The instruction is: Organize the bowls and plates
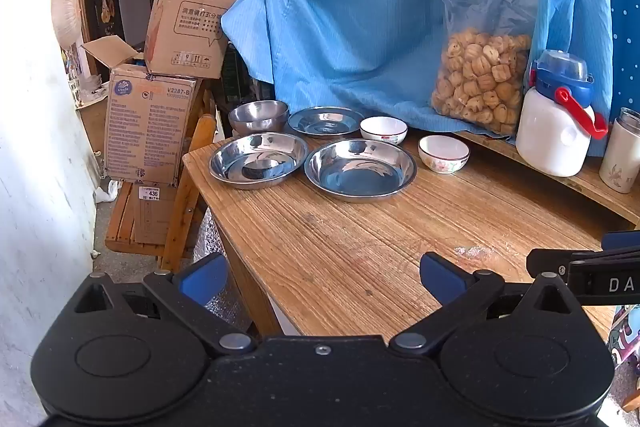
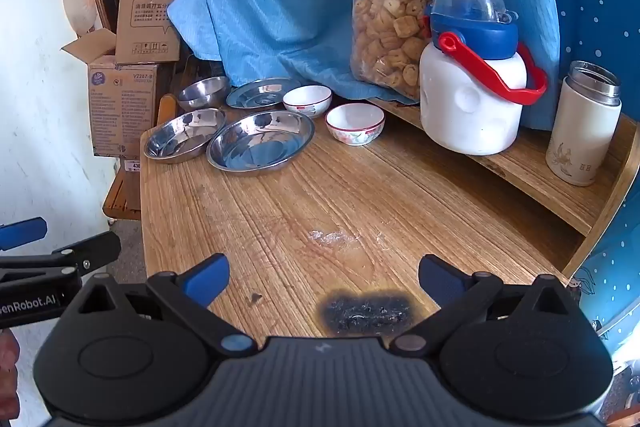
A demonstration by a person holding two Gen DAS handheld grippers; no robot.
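Note:
At the far left end of the wooden table [image 1: 360,251] sit two deep steel plates [image 1: 258,159] [image 1: 360,169], a flatter steel plate [image 1: 325,121] and a steel bowl [image 1: 259,115] behind them. Two white ceramic bowls [image 1: 383,129] [image 1: 443,153] stand to their right. The right wrist view shows the same steel plates [image 2: 184,139] [image 2: 260,145] and white bowls [image 2: 307,100] [image 2: 355,123]. My left gripper [image 1: 324,277] hangs open over the table's near edge, nothing between its blue fingers. My right gripper [image 2: 324,279] is open too, above a burnt patch [image 2: 364,313], far from the dishes.
A raised wooden shelf [image 2: 520,167] on the right carries a white jug with a blue lid [image 2: 474,99], a white flask [image 2: 584,131] and a bag of snacks [image 2: 390,27]. Blue cloth [image 1: 360,7] hangs behind. Cardboard boxes [image 1: 148,127] and a wooden chair [image 1: 160,223] stand left of the table.

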